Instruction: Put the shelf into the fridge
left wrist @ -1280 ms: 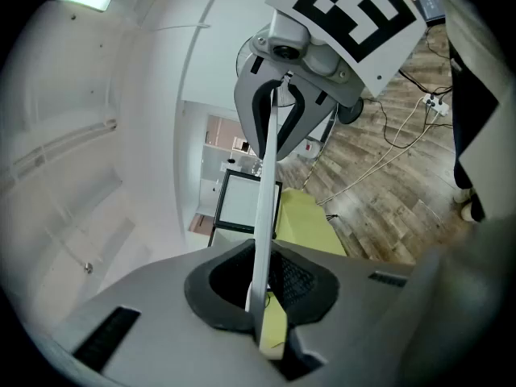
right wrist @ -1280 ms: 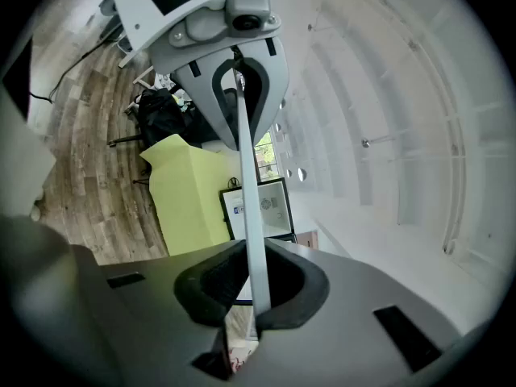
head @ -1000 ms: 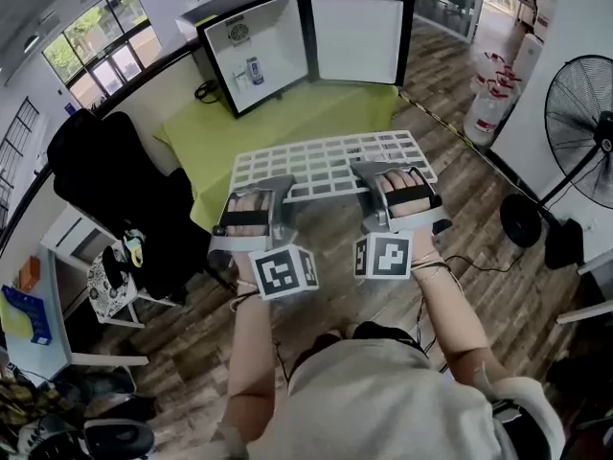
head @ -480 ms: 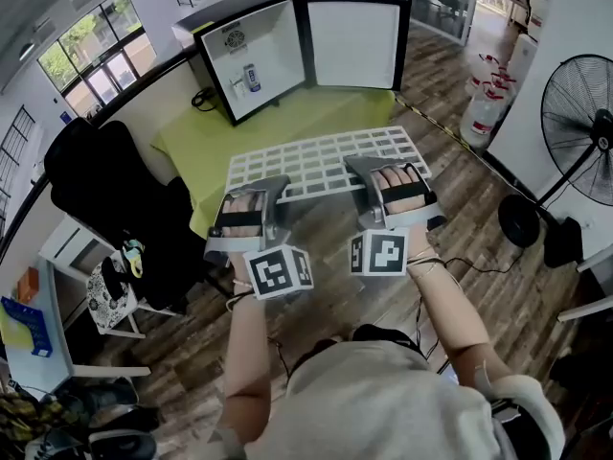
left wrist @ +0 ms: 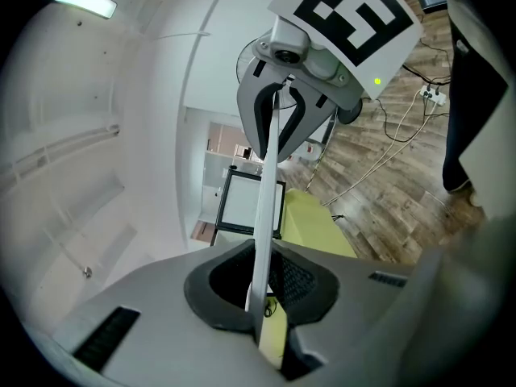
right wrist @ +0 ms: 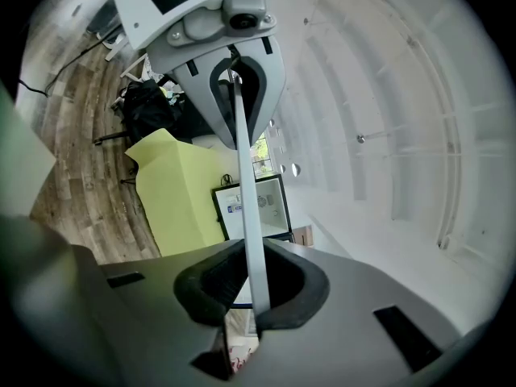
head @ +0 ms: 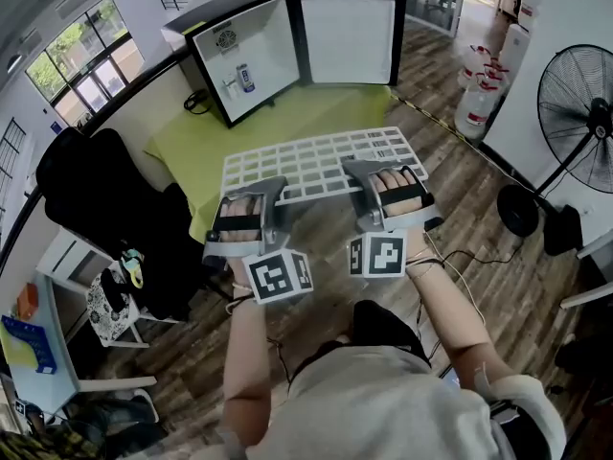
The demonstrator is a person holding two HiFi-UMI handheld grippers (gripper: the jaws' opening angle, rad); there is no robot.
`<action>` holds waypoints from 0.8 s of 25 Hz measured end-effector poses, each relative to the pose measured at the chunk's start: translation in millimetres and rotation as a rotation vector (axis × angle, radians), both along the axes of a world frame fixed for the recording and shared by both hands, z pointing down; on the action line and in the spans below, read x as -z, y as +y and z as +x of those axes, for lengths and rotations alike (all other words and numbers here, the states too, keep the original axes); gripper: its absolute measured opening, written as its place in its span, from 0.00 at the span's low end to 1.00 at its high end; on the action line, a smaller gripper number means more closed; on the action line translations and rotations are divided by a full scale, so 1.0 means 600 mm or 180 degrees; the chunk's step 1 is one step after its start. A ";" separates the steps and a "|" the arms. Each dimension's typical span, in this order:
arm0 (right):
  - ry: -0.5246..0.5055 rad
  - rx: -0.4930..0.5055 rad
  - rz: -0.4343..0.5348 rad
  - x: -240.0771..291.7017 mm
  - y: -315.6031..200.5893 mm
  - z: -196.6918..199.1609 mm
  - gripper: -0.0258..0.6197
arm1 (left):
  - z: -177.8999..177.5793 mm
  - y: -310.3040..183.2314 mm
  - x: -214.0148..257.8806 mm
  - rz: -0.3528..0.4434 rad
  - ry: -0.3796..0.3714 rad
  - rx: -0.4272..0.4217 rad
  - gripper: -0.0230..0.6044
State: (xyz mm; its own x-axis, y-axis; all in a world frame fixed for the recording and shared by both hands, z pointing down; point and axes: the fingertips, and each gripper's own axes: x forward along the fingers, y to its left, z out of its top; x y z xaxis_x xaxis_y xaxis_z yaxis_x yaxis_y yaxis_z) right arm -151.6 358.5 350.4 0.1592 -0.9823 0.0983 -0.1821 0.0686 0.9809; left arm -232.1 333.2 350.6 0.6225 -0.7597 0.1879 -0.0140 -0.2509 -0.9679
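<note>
A white wire grid shelf [head: 316,164] hangs level in the air over the near edge of the green table [head: 230,132]. My left gripper [head: 276,186] is shut on its near left edge. My right gripper [head: 360,171] holds the near right edge, its jaws closing with the shelf rim between them. In the left gripper view the shelf [left wrist: 264,216] runs edge-on from my jaws [left wrist: 260,317] to the right gripper [left wrist: 278,115]. The right gripper view shows the same strip [right wrist: 247,200] clamped in its jaws [right wrist: 256,317]. The small black fridge [head: 251,54] stands on the table's far side, its door [head: 347,36] swung open.
A black office chair [head: 101,195] stands left of the table. A standing fan [head: 575,99] and water bottles [head: 476,99] are at the right. Cables lie on the wooden floor [head: 460,257]. Windows line the far left wall.
The shelf stays gripped at both near corners. It and both grippers have moved only slightly, a little closer to the table and the fridge.
</note>
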 end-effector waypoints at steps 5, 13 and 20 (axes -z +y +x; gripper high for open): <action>-0.0065 0.0026 -0.0014 -0.014 -0.044 0.005 0.12 | 0.004 -0.043 -0.013 -0.0033 0.0007 0.0031 0.11; -0.0184 0.0107 0.0080 -0.017 -0.144 0.071 0.12 | 0.069 -0.138 -0.010 0.0038 -0.0083 0.0122 0.11; -0.0191 0.0257 0.0104 -0.011 -0.255 0.148 0.12 | 0.145 -0.241 -0.006 0.0038 -0.0041 0.0308 0.11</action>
State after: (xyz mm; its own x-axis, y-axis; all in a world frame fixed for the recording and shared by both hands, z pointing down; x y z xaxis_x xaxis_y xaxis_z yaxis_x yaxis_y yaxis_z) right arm -62.6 205.7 356.8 0.0743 -0.9946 0.0731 -0.2357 0.0537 0.9703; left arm -145.3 188.3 354.4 0.5437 -0.8184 0.1860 -0.0252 -0.2375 -0.9711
